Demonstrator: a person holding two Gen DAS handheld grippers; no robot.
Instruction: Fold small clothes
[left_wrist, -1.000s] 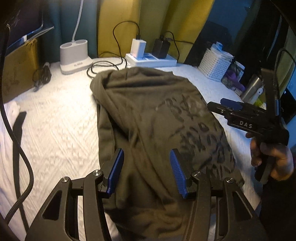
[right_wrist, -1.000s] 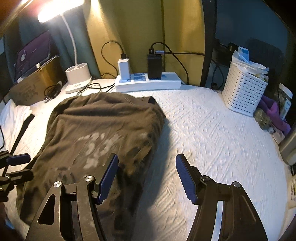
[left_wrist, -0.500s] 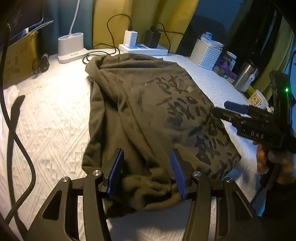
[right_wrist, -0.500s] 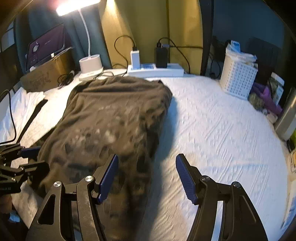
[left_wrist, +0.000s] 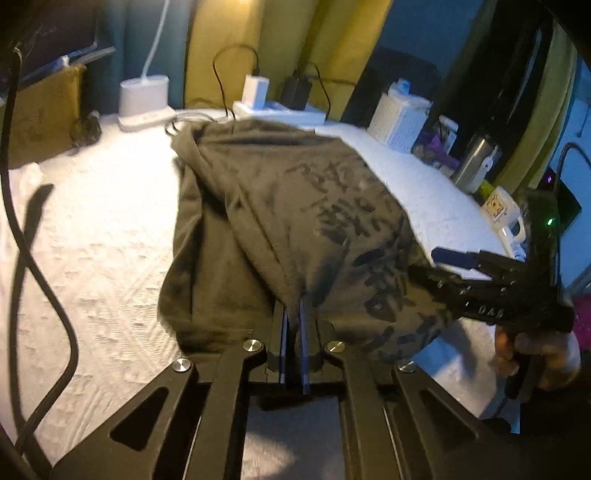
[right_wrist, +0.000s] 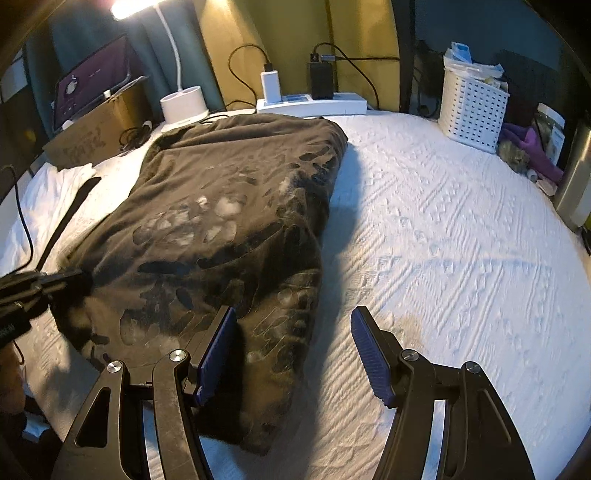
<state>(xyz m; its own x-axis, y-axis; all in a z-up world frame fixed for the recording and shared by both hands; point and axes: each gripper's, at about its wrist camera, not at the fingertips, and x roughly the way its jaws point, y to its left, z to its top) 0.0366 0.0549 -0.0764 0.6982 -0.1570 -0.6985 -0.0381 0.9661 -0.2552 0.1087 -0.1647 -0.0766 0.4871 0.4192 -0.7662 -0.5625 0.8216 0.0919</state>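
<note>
We see a white slotted basket (right_wrist: 474, 107) in the upper right of the right wrist view, stuffed with pale packets and a blue-topped pack that poke above its rim; what they are we cannot tell. The same basket (left_wrist: 400, 120) sits in the upper middle right of the left wrist view, with a steel flask (left_wrist: 472, 164) and a white mug (left_wrist: 504, 210) further right along the edge; what the mug holds is hidden from us. A white lamp base (right_wrist: 183, 103) with two round wells stands at upper left, beside a cardboard box (right_wrist: 96, 129), and a white power strip (right_wrist: 312, 103) with two chargers plugged in lies at top centre. The dark olive shirt (right_wrist: 221, 229) with a mottled print lies on the white textured bedspread (right_wrist: 461, 240), filling the left half of the frame; its long axis runs from the lower centre up toward the power strip, the near end bunched and thick. In the left wrist view the shirt (left_wrist: 280, 214) runs from the bottom centre up to the top centre. The left gripper (left_wrist: 293, 325) has just been closing and is clenched on a pinch of the shirt's near hem, cloth rising in a ridge between its jaws. The right gripper (right_wrist: 291, 350) stands released, its left finger over the shirt's near right edge and its right finger over bare bedspread, with the shirt's edge between them but not pressed.
</note>
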